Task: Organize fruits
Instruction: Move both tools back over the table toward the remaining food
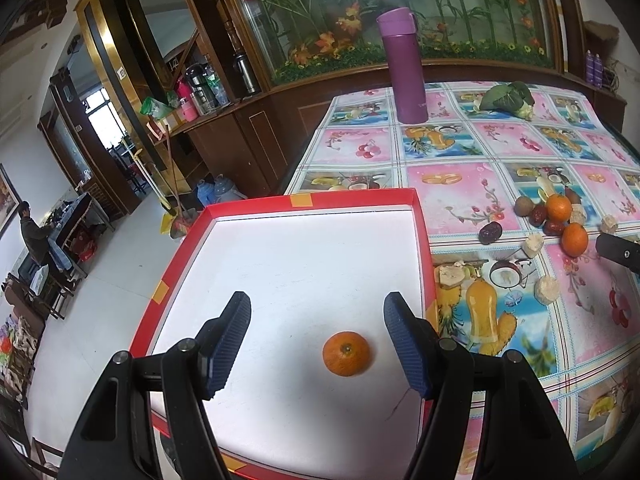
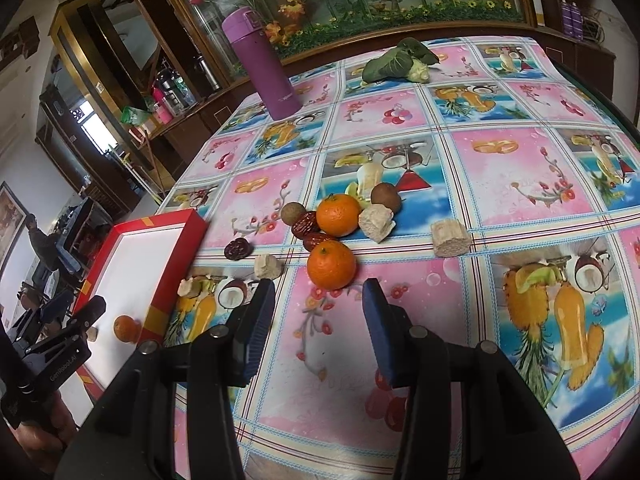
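Left tongs (image 1: 316,320): released, blue ribbed pads wide apart, hovering over the near half of the red-rimmed white-floored cardboard tray (image 1: 422,240). Nothing is gripped.

Tray contents: one small orange mandarin with its stem end up (image 1: 346,353), lying on the white floor between the pads, nearer the right pad and touching neither. In the right wrist view a small pale chunk (image 2: 92,334) also lies in the tray, just left of that mandarin. The rest of the floor is bare. The tray's left side overhangs the bench edge above the tiled floor.

Right tongs (image 2: 318,312): released, jaws apart, empty, above the fruit-print pink and blue tablecloth on the bench (image 2: 500,168). Open cloth lies beneath them and to their right.

Loose pile, just beyond the right tongs: near orange mandarin (image 2: 331,265) closest, then a second orange mandarin (image 2: 338,215), dark red wrinkled dates (image 2: 306,224) touching both, two round brown fruits (image 2: 386,197), pale beige dried chunks (image 2: 377,222).

Far end: tall purple lidded flask (image 2: 264,66) upright at far left, green leafy vegetable (image 2: 400,60) lying well apart to its right.
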`<move>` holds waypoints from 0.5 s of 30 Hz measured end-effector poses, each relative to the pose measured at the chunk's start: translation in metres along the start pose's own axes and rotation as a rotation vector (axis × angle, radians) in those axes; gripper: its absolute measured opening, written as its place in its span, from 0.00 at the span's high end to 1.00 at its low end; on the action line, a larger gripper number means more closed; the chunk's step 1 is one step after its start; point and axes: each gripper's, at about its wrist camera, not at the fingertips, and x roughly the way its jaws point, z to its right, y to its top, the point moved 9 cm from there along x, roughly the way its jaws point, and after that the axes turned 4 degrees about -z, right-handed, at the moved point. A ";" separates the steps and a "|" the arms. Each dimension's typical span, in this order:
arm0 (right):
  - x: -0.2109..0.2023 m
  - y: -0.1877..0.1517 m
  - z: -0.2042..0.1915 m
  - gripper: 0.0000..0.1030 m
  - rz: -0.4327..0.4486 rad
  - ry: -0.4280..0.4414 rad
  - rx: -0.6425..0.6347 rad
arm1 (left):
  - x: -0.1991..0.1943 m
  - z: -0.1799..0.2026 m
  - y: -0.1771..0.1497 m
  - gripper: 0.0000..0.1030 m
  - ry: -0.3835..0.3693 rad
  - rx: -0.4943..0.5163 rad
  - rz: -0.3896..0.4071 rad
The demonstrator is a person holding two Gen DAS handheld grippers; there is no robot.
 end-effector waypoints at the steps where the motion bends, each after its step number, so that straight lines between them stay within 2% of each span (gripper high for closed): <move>1: 0.000 0.000 0.000 0.54 0.000 -0.002 -0.001 | 0.000 0.000 0.000 0.33 0.000 0.001 -0.001; 5: -0.003 0.001 0.003 0.54 0.007 -0.016 -0.017 | 0.000 0.002 -0.001 0.33 -0.014 -0.002 -0.004; 7: -0.007 0.001 0.010 0.54 0.011 -0.033 -0.037 | -0.004 0.009 0.000 0.33 -0.049 0.009 0.005; 10: -0.013 -0.001 0.032 0.54 0.016 -0.101 -0.067 | -0.009 0.022 0.000 0.33 -0.098 0.038 0.017; 15: -0.009 0.000 0.061 0.54 -0.037 -0.157 -0.079 | -0.008 0.040 -0.001 0.33 -0.142 0.068 0.008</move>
